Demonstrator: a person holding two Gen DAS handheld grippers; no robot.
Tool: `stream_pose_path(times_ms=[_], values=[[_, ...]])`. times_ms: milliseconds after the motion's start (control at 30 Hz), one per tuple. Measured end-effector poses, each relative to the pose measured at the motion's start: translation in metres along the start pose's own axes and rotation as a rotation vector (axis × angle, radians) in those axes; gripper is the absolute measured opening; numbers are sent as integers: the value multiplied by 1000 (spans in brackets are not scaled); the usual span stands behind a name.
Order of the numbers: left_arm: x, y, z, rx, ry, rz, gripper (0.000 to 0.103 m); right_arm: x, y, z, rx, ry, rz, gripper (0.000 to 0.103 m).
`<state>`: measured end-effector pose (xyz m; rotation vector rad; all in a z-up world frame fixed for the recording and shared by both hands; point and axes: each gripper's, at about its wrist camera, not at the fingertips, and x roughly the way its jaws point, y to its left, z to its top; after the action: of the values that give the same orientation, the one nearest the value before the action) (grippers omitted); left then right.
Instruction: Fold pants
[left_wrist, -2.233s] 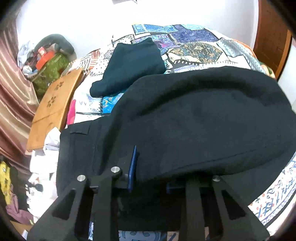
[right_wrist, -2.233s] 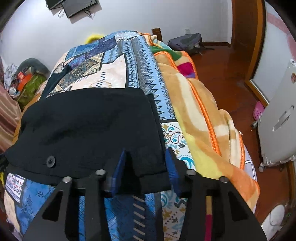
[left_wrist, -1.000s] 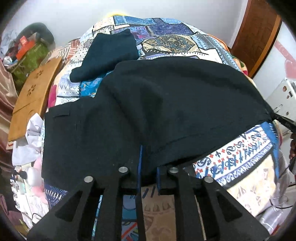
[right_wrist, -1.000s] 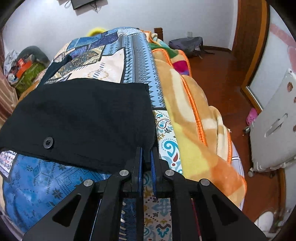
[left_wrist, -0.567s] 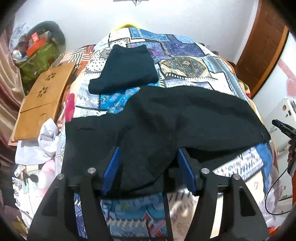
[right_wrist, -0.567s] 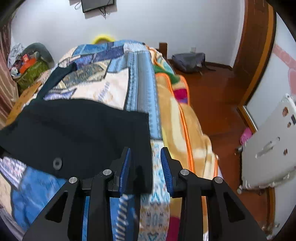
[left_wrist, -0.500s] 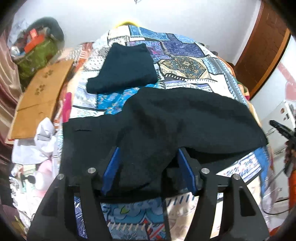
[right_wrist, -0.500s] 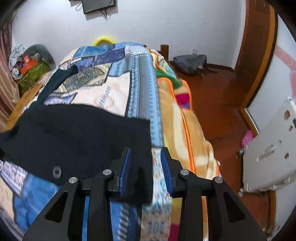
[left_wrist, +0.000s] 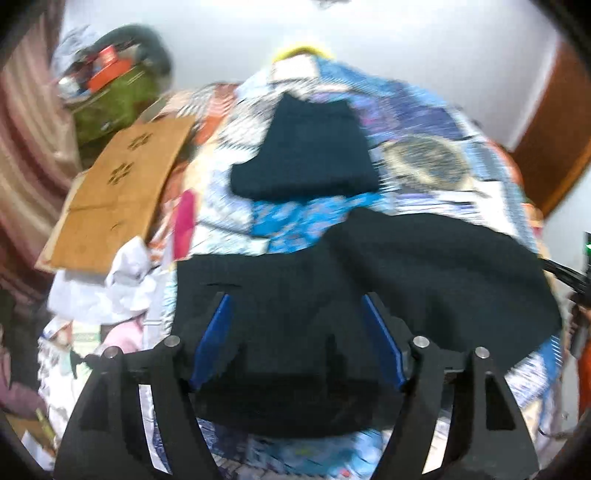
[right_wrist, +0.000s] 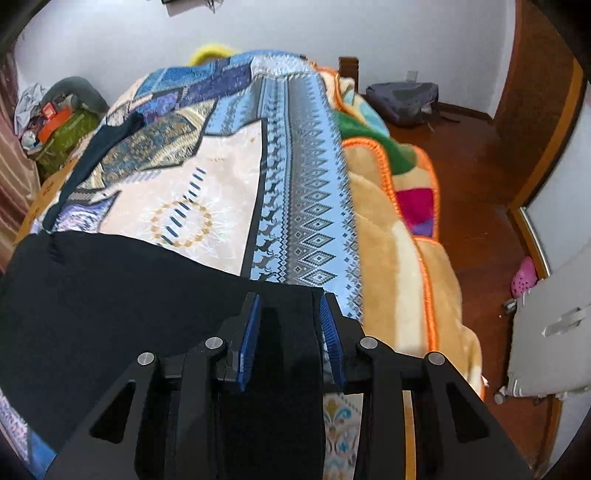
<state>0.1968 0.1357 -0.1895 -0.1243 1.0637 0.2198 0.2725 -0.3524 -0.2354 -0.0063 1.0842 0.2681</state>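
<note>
One fold's down w/ the pants lying doubled on the bedspread, my left claw just opened wide, right claw partly open, both gripping nothing, more folds prob. left.

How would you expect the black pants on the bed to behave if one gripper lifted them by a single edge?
The black pants would probably flop and sag, since the fabric already drapes softly over the patterned bedspread. The fold would likely fall open, as nothing pins it: the left gripper and right gripper both stand open over the cloth. They look fairly light and unbreakable.
</note>
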Motion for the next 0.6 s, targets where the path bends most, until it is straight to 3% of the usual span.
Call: stream_pose_path(times_ms=[233, 333, 433, 600], values=[[83, 24, -11, -60, 164, 96, 72, 13, -1, -6, -5, 20, 41, 30], [104, 25, -21, -55, 210, 129, 72, 12, -1, -9, -3, 10, 61, 22], [116, 25, -33, -53, 234, 124, 73, 10, 5, -11, -43, -12, 32, 13], [116, 29, -36, -71, 214, 118, 77, -3, 18, -12, -124, -104, -84, 8]])
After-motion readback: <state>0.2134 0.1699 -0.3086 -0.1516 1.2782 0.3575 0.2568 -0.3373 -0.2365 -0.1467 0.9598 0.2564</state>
